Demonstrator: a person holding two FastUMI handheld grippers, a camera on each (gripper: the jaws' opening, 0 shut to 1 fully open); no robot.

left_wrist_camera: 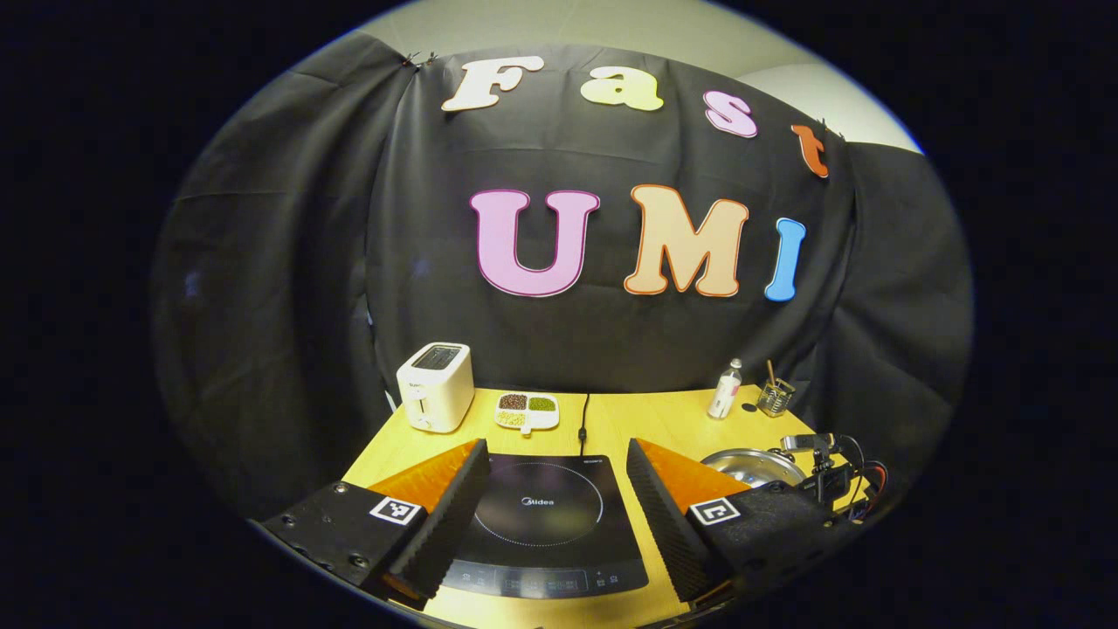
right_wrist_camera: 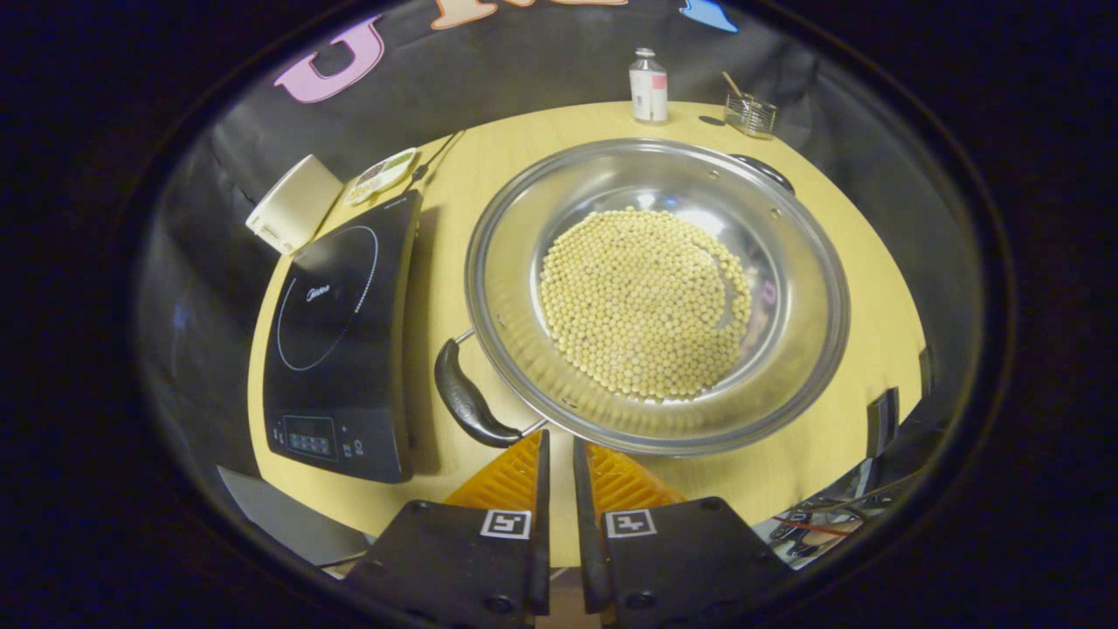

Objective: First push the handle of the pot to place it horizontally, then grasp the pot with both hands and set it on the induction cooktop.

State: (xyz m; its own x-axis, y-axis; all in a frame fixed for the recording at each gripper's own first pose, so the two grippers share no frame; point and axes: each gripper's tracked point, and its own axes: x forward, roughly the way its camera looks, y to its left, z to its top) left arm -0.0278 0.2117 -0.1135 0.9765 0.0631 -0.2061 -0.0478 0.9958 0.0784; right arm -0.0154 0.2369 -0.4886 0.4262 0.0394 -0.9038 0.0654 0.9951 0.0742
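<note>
In the left gripper view, our left gripper (left_wrist_camera: 554, 507) spreads wide, empty, over the induction cooktop (left_wrist_camera: 541, 524); the pot (left_wrist_camera: 753, 466) sits off to its right. In the right gripper view, our right gripper (right_wrist_camera: 558, 454) is nearly closed, gripping nothing, the pot's near handle (right_wrist_camera: 467, 404) just ahead-left

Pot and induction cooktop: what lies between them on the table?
Nothing: in the right gripper view, bare wooden table separates the pot from the induction cooktop.
</note>
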